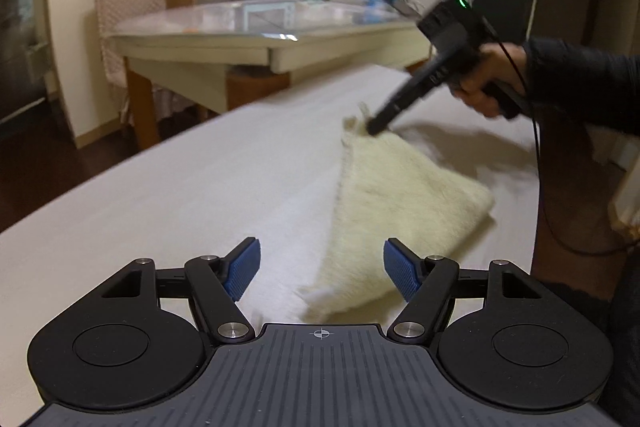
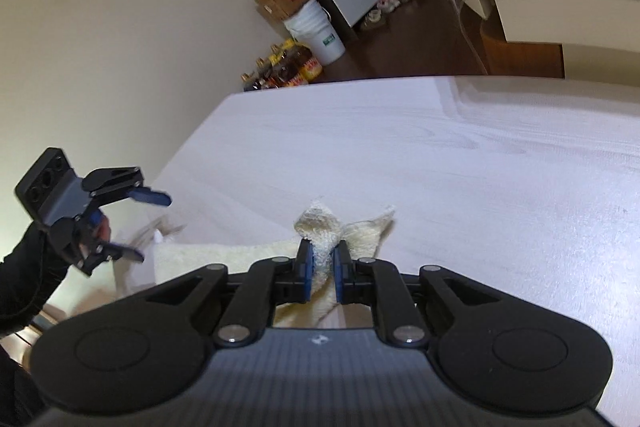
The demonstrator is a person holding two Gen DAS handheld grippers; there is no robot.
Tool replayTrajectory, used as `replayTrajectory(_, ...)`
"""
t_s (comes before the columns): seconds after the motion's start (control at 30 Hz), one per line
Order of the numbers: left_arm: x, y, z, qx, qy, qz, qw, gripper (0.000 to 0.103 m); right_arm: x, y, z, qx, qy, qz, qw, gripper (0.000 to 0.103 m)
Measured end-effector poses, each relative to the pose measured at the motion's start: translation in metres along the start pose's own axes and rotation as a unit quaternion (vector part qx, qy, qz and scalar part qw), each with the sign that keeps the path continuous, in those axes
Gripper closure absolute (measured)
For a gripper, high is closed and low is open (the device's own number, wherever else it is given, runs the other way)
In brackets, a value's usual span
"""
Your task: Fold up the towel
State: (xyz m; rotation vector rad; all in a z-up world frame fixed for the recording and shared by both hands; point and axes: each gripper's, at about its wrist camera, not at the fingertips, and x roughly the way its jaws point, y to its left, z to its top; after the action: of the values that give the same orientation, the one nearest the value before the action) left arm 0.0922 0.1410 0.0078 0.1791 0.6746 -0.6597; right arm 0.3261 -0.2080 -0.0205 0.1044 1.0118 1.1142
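White and bare, the table [image 2: 440, 155] carries the cream towel [image 1: 400, 195], one corner pinched in my right gripper [image 2: 322, 267] while my left gripper [image 1: 320, 267] hovers spread wide and empty, so a thin bite could slip mid-fold.

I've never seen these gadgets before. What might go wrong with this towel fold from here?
The right gripper pinches only a small bunch of the towel, so the cloth may slip free. The left gripper is open and holds nothing, so the towel's near end may drag or bunch on the white surface.
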Motion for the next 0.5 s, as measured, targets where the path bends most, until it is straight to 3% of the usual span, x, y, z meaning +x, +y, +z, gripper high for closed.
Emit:
replayTrajectory(0.07,0.007,-0.004,-0.004,0.006,0.01,0.001,0.9999,0.03,-0.002,-0.003,0.0,0.01,-0.005,0.006,1.0,0.08)
replayTrajectory(0.27,0.015,-0.007,-0.013,0.02,0.027,0.011,0.9994,0.028,-0.012,-0.011,-0.002,0.047,-0.03,0.032,0.998,0.073)
replayTrajectory(0.5,0.017,-0.001,-0.017,0.013,0.018,0.009,0.9997,0.024,-0.005,-0.015,0.0,0.068,-0.035,0.041,0.996,0.076)
